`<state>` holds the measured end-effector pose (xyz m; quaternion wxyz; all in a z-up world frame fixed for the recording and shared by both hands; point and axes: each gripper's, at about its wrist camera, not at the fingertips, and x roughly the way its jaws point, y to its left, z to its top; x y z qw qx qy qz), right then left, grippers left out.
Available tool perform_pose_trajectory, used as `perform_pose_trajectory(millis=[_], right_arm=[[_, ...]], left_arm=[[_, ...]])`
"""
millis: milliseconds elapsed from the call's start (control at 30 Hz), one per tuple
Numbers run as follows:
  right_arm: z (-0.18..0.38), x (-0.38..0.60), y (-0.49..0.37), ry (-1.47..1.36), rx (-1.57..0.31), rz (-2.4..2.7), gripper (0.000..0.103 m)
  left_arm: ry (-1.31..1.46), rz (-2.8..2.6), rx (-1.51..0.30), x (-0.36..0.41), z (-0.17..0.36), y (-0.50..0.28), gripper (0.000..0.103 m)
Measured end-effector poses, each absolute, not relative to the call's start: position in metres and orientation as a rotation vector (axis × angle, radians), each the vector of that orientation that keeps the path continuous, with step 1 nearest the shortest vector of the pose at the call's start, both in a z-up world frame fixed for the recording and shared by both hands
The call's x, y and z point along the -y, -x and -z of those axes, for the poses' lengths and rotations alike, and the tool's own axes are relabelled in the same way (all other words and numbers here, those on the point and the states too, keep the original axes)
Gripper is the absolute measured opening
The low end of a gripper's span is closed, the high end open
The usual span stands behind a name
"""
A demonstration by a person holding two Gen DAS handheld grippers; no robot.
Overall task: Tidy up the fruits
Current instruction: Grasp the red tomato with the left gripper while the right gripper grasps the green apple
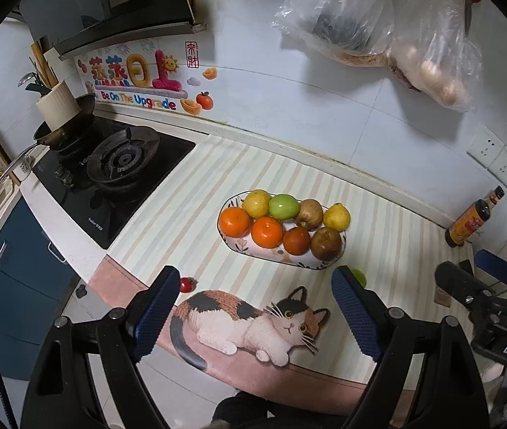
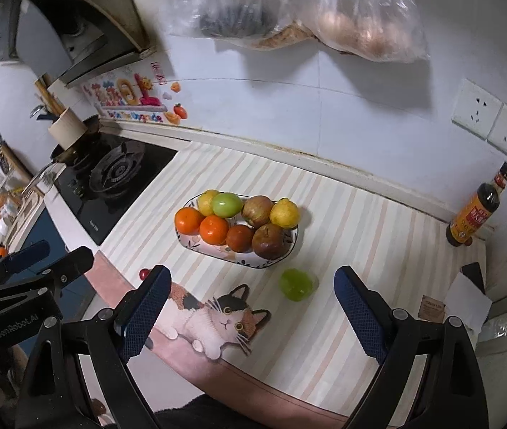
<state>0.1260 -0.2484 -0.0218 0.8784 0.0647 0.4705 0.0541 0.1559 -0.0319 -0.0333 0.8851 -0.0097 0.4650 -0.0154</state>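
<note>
A: Where's the fruit?
B: Eight pieces fill the plate (image 2: 291,246); a green fruit (image 2: 297,284) lies on the table (image 2: 360,221) beside it.
A: Tools?
B: Left tool (image 1: 255,307) and right tool (image 2: 251,304) both spread, empty.

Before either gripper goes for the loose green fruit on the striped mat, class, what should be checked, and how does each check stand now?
1. Left gripper jaws open, empty: ok.
2. Right gripper jaws open, empty: ok.
3. Round green fruit lying free on the striped mat, apart from the plate: ok.
4. Space left on the oval patterned plate, already holding eight fruits: not ok, crowded.
5. Small red fruit near the mat's front edge, safe from rolling off: cannot tell.
</note>
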Motion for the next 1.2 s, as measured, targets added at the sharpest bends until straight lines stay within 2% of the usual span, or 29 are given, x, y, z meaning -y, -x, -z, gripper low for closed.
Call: perform_pose_trajectory(millis=[33, 233, 567, 633, 700, 800, 1200], right_arm=[[0.028, 0.254, -0.130, -0.151, -0.988, -0.105, 0.095], [0.095, 0.285, -0.167, -0.202, -1.100, -0.034, 0.095], [0.268, 0.303, -0.238, -0.307, -1.362, -0.008, 0.095], [0.292, 0.297, -0.248, -0.307, -1.397, -0.013, 0.091], [0.308, 0.292, -0.253, -0.304, -1.417, -0.017, 0.084], [0.326, 0.284, -0.259, -0.256, -1.447, -0.002, 0.066], [0.337, 0.232, -0.221, -0.157, -1.490, -0.152, 0.064]], left_arm=[[0.015, 0.019, -0.968, 0.031, 0.037, -0.160, 0.102], [0.022, -0.088, -1.026, 0.012, 0.077, -0.192, 0.102], [0.073, -0.289, -1.233, -0.045, 0.186, -0.231, 0.102], [0.096, -0.318, -1.270, -0.055, 0.204, -0.235, 0.102], [0.126, -0.341, -1.300, -0.066, 0.218, -0.237, 0.102], [0.179, -0.387, -1.322, -0.084, 0.233, -0.235, 0.102], [0.359, -0.468, -1.378, -0.137, 0.275, -0.212, 0.102]])
